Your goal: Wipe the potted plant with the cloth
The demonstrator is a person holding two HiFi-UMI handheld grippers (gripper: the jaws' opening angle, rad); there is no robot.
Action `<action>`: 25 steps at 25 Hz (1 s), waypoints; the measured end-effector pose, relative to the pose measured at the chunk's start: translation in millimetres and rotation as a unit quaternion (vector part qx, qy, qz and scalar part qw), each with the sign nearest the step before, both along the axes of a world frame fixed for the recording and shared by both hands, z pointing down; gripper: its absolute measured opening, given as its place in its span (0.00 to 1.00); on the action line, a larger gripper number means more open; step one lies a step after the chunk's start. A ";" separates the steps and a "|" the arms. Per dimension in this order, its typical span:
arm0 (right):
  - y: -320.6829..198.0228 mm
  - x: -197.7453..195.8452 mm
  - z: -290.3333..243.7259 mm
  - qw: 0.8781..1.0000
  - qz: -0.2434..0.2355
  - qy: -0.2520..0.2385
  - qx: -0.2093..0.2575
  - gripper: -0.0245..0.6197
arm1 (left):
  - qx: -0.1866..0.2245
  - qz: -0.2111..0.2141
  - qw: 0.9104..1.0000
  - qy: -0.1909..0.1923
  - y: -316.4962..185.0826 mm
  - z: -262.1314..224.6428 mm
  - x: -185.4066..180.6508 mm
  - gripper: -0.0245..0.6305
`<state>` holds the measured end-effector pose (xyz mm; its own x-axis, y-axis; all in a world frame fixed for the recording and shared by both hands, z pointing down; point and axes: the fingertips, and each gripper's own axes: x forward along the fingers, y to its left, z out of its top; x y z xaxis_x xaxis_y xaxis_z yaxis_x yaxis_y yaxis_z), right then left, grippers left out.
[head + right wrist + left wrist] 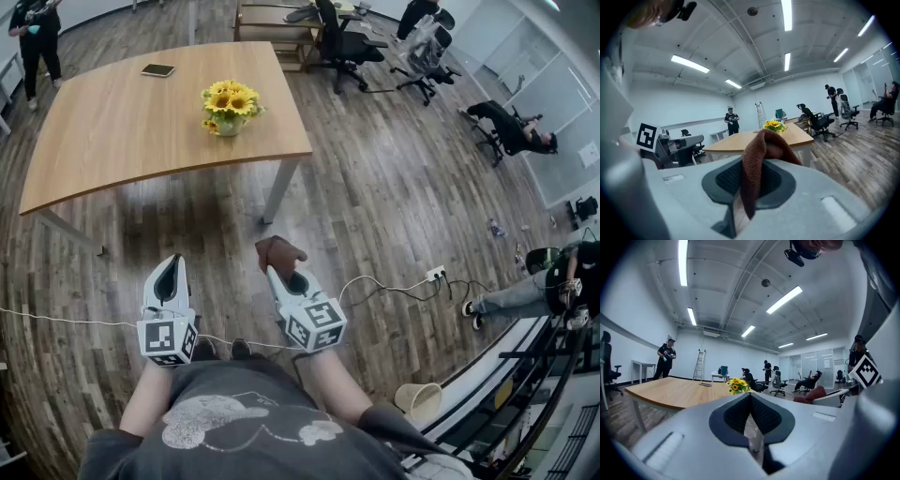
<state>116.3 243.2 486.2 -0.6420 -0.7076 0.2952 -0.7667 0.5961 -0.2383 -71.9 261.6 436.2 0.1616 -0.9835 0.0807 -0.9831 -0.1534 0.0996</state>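
Note:
A small pot of yellow sunflowers (pixel 230 105) stands near the front right part of a wooden table (pixel 112 122); it also shows far off as the potted plant (pixel 737 386) in the left gripper view and as the potted plant (pixel 775 125) in the right gripper view. My right gripper (pixel 279 266) is shut on a brown cloth (pixel 279 251), which bulges over the jaws as the cloth (pixel 759 159). My left gripper (pixel 170 267) is shut with nothing in it (pixel 751 411). Both are held over the floor, well short of the table.
A dark phone or tablet (pixel 157 69) lies on the table's far side. A person (pixel 36 37) stands at the far left, office chairs (pixel 342 42) and seated people at the back right. A white cable (pixel 394 286) runs across the wooden floor.

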 end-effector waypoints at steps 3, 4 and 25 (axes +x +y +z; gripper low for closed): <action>2.7 0.5 1.2 1.000 -0.002 0.000 0.000 0.11 | -0.002 0.000 1.000 0.000 2.2 1.2 2.2 0.07; 2.7 2.1 1.6 1.000 -0.002 -0.001 0.000 0.11 | -0.002 -0.001 1.000 0.001 2.1 1.3 3.2 0.07; -18.4 3.9 5.8 1.000 -0.002 -0.017 0.003 0.11 | 0.011 -0.053 0.999 -0.008 -6.3 3.4 -16.8 0.07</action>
